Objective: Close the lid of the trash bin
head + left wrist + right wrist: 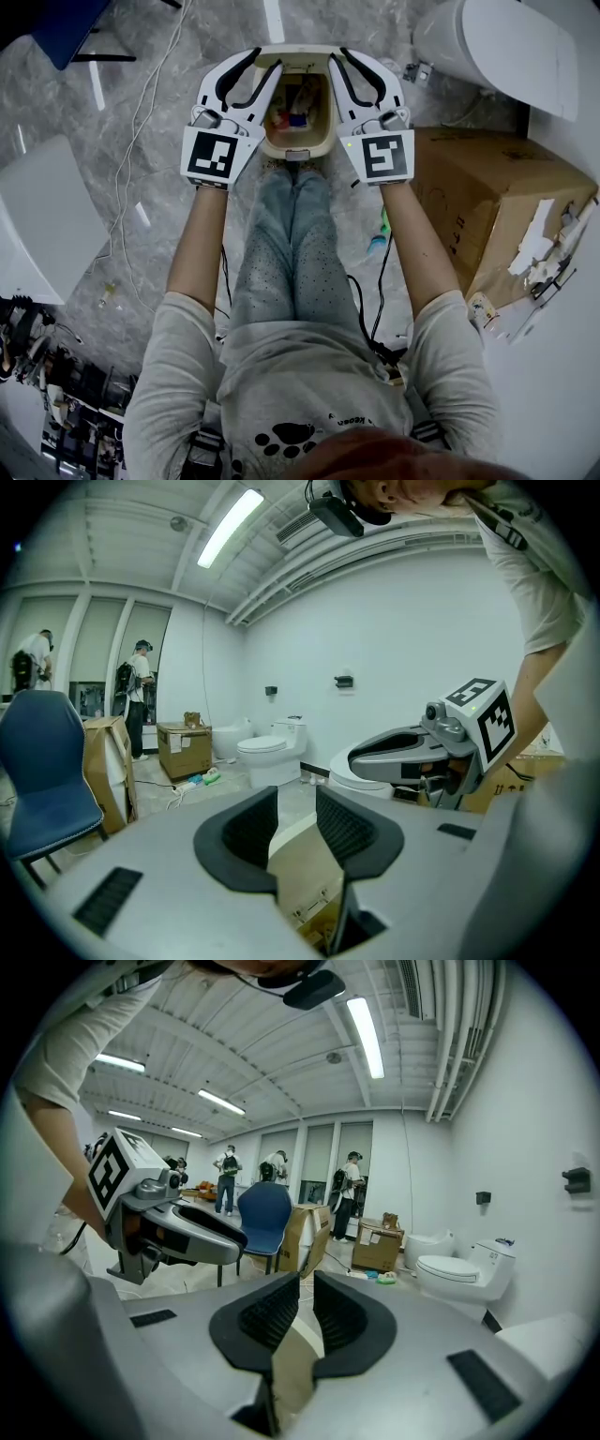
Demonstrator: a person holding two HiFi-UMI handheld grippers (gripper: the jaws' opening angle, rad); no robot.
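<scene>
Two claws are flanking the open bin on the floor, its long axis running near-to-far: left claw released astride its left rim, right claw clenching its right rim, equally near.

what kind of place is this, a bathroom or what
Probably a storeroom or showroom for bathroom fixtures, not a working bathroom: several toilets stand loose on the floor among cardboard boxes, a blue chair and trailing cables.
</scene>
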